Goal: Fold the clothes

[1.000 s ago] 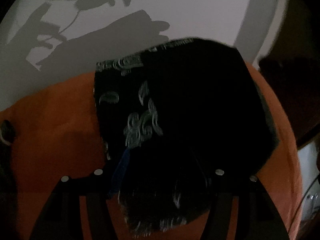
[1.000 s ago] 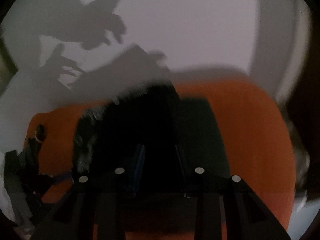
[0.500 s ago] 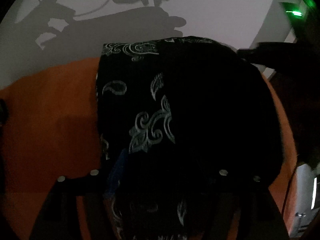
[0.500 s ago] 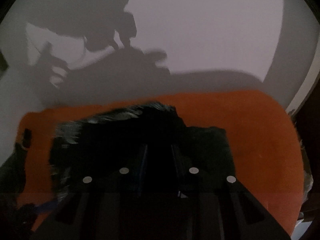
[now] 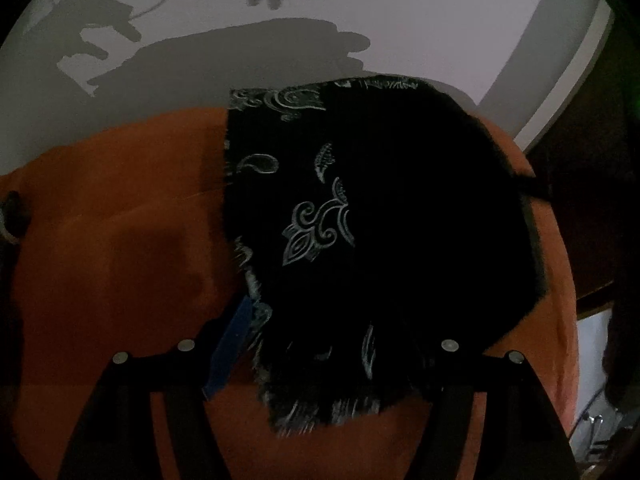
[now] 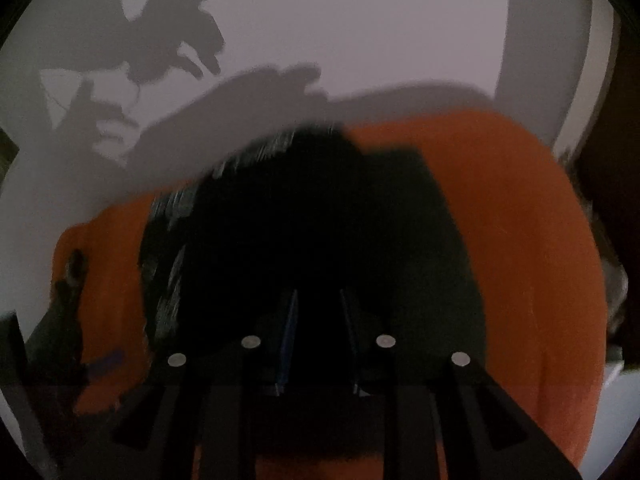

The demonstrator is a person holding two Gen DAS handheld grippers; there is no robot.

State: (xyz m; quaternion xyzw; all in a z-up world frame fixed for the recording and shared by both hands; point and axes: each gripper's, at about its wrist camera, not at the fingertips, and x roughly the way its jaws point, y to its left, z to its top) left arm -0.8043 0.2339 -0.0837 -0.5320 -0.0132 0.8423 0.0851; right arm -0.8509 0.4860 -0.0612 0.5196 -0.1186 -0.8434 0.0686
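Note:
A black scarf with silver paisley print and a fringed end lies folded on an orange cloth. My left gripper stands wide over its near end. The blue-padded left finger is just beside the scarf's edge, and the right finger is hidden under the fabric. In the right wrist view the scarf is blurred. My right gripper has its jaws narrow, shut on a dark fold of the scarf. The left gripper shows dimly at that view's lower left.
The orange cloth is spread on a white tabletop marked by shadows of hands and grippers. The table's rim curves at the right, with dark room beyond. A small dark ring-like item sits at the cloth's left edge.
The right jaws have narrowed on the scarf's fold and the right view has blurred with motion. In the left view the scarf has spread flatter, showing more print.

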